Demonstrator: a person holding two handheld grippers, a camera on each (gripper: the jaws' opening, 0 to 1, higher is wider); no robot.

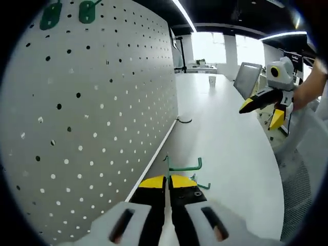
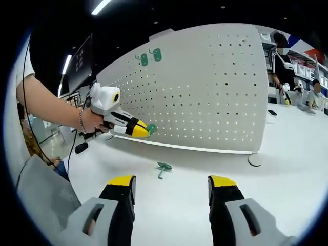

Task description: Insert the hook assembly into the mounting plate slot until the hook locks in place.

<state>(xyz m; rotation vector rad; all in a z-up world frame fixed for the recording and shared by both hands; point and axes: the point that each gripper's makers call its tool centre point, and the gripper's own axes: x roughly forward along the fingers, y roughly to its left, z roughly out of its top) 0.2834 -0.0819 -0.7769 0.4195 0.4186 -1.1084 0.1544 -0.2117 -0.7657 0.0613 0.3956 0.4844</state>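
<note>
Left gripper view, close up: the left gripper (image 1: 167, 182) has its yellow-tipped jaws pressed together on a green hook (image 1: 185, 167). The hook sticks out just past the tips.
Left gripper view, table: a second green hook (image 1: 204, 185) lies on the white table (image 1: 225, 133) just beside the right jaw tip.
Left gripper view, board: the white pegboard (image 1: 92, 113) stands to the left, very near the held hook. Its bottom edge meets the table in a long line running away from the camera.
Left gripper view, room to move: the table past the hooks is wide and bare as far as a small dark wire loop (image 1: 183, 121) by the board's foot.
Left gripper view, far: the right gripper (image 1: 262, 108) hangs above the table's right edge, well apart from the board.
Right gripper view, close up: the right gripper (image 2: 172, 182) has its jaws wide apart with nothing between them.
Right gripper view, table: a green hook (image 2: 163, 167) lies alone on the table, with bare table all around it.
Right gripper view, board: the left gripper (image 2: 145, 129) holds its hook near the board's lower left part.
Right gripper view, far: two green hook plates (image 2: 149, 57) sit in the board's top holes.
</note>
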